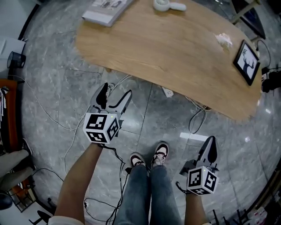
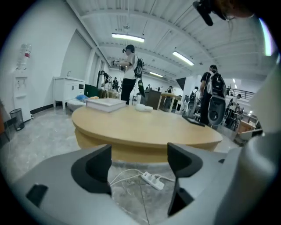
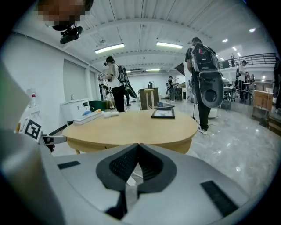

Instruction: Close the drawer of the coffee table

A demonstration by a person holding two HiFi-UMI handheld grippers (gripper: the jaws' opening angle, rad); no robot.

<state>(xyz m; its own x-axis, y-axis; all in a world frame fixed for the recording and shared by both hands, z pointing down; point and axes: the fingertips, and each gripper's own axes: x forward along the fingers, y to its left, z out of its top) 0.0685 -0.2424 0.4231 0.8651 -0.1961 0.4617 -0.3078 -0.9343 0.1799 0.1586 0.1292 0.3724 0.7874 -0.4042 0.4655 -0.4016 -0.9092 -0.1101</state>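
Observation:
The oval wooden coffee table (image 1: pixel 175 48) stands on the grey marble floor in front of me. Its near side (image 2: pixel 145 151) reads as one smooth band, and no drawer stands out from it in any view. My left gripper (image 1: pixel 115 97) hovers above the floor just short of the table's near edge, open, with only floor between its fingers (image 2: pixel 99 160). My right gripper (image 1: pixel 210 145) hangs lower and to the right, beside my shoes, farther from the table. Its jaws are shut with nothing in them (image 3: pixel 138 151). The table top (image 3: pixel 131 127) fills the middle of the right gripper view.
On the table lie a book (image 1: pixel 105 11), a white object (image 1: pixel 169 5), a crumpled tissue (image 1: pixel 224 39) and a picture frame (image 1: pixel 246 61). A power strip (image 1: pixel 167 92) with cables lies on the floor under the near edge. People (image 3: pixel 204 83) stand beyond the table.

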